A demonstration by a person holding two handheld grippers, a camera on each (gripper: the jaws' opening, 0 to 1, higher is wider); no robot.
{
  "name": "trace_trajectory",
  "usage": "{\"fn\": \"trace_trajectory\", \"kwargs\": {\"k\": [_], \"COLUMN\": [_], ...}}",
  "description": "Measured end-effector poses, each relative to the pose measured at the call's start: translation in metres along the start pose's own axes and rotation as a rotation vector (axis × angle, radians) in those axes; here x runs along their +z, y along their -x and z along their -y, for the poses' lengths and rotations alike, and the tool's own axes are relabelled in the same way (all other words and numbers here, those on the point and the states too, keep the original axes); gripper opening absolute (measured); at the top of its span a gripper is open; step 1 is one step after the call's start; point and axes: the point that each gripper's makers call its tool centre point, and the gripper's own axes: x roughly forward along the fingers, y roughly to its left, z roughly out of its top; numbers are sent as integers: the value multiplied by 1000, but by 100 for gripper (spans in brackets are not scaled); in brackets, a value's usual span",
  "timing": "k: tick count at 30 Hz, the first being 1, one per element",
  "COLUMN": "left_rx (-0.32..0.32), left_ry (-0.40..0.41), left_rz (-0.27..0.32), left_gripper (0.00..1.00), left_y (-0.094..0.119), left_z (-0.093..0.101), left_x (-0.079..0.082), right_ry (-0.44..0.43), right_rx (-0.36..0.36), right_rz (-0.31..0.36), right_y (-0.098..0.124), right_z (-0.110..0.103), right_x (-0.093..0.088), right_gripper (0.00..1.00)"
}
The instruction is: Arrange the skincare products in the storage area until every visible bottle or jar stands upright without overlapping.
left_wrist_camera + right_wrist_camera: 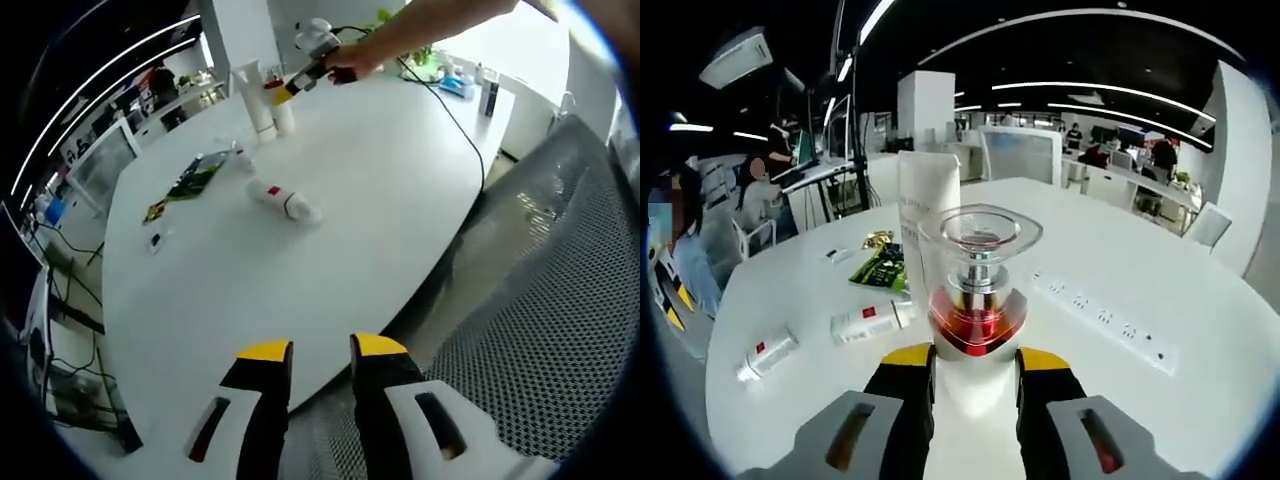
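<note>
Clamped between the right tool's (975,362) yellow-tipped jaws, a white pump bottle (977,300) with red collar and clear cap stands on the bench (1160,290), before a white tube (928,205). Left tool (320,350) hovers slightly parted, empty.

Right gripper (975,365): yellow tips, black jaws, clamped on a white pump bottle (978,310) with red collar, clear cap. White tube (928,215) behind it. Green-patterned sachet (878,266) left, on white table (1160,270).

Glossy white table (330,270), clear-capped plastic bottle (975,300)
</note>
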Motion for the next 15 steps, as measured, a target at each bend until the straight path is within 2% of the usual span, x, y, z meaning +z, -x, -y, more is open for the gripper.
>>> {"fn": "trace_trajectory", "kwargs": {"k": [5,7,10,15], "left_rx": [1,3,9,22], "left_ry": [-1,-2,-2,-10], "left_rz": [1,1,5,21], "left_gripper": [21,21,21,21], "left_y": [0,0,1,3], "left_z": [0,-1,-2,-4], "left_x": [0,1,2,4], "right_ry": [-33,-64,-96,-166], "right_rx": [-12,-28,-61,-74], "right_rz": [0,-35,-59,-57], "right_y": [0,2,7,20], "right_z": [0,1,-1,-18], "right_x": [-1,-9,-22,-40], "right_gripper": [25,26,35,38]}}
